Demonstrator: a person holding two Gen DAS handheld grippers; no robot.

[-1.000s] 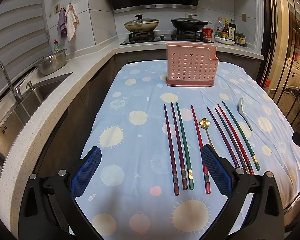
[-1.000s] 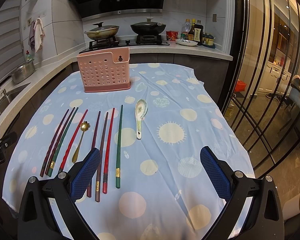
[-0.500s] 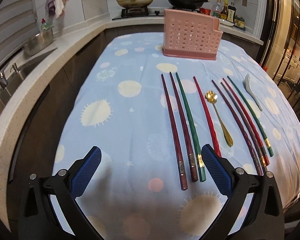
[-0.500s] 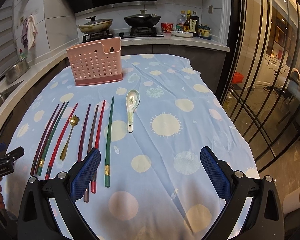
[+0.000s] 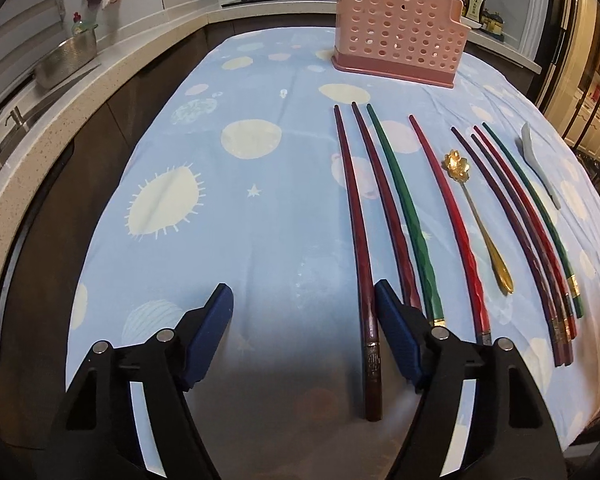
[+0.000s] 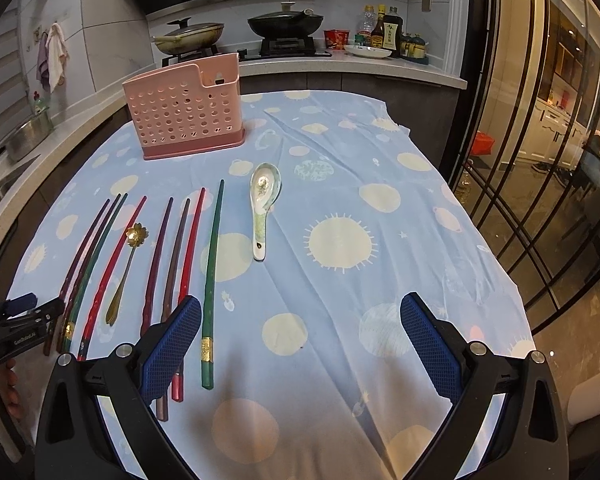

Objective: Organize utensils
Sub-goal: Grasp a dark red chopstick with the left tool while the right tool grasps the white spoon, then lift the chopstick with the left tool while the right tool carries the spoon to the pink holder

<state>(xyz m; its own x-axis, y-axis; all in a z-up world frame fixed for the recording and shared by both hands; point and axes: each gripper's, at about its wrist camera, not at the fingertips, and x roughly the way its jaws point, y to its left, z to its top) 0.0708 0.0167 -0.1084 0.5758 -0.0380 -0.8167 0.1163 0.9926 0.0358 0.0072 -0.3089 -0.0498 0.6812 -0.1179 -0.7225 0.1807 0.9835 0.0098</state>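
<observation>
The left gripper [image 5: 302,336] is held low over the tablecloth [image 5: 240,220] with its fingers spread wide and nothing between them. The outermost dark red chopstick [image 5: 358,248] lies just inside the right-hand finger, its thick end reaching back between the two fingers. The right gripper [image 6: 300,340] is likewise wide apart and empty, with bare cloth between its fingers and a green chopstick [image 6: 211,280] just beside its left-hand finger.

None of the utensils is seen in the pink holder [image 6: 186,118], which stands upright at the far end of the table, well apart from both grippers. The chopsticks are laid in a loose row, with a gold spoon [image 5: 478,220] among them and a white ceramic spoon [image 6: 263,210] at the row's right end.

Several risks are judged likely. The dark red chopstick lies close beside a second one [image 5: 384,216] and a green one [image 5: 404,216], so if the fingers are closed off-centre, two sticks could be caught at once, or the neighbour could be nudged and rolled out of line. A thin, smooth stick gripped near its thick end is expected to droop or pivot when lifted, and the far tip could be dragged across the cloth. The cloth is loose and wrinkled; it could be pinched and pulled up with the stick, so that the whole row is shifted. At the holder, a long tilted stick could be knocked against the rim, and the light holder could be tipped.
</observation>
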